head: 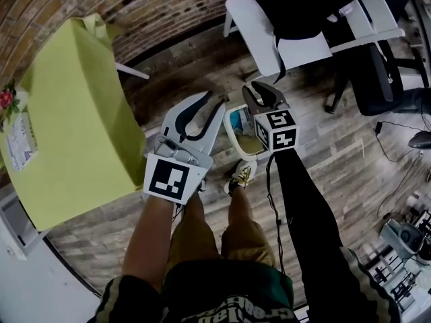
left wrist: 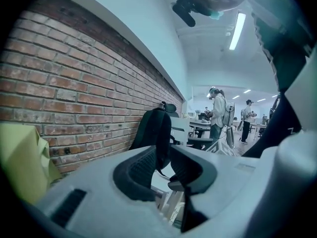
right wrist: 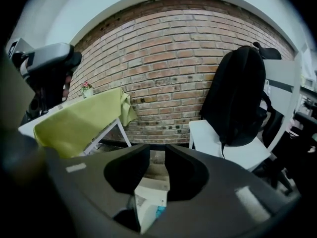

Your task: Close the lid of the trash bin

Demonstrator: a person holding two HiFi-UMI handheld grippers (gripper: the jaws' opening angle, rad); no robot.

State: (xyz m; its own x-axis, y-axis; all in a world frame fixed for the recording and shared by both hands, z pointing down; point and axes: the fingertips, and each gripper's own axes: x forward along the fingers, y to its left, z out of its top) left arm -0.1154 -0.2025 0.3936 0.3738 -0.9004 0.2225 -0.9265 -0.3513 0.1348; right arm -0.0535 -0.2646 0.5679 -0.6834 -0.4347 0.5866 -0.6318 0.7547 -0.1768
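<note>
A white trash bin (head: 231, 136) stood open on the wooden floor (head: 323, 147) by the person's shoe (head: 241, 175). The right gripper (head: 261, 89) hung over it, the left gripper (head: 212, 105) just beside

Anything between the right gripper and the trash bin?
Nothing visible. The right gripper hangs over the open trash bin, fingers apart and empty; the bin shows through their gap. The left gripper is off to the bin's left and a shoe at its near edge, neither across the path.
</note>
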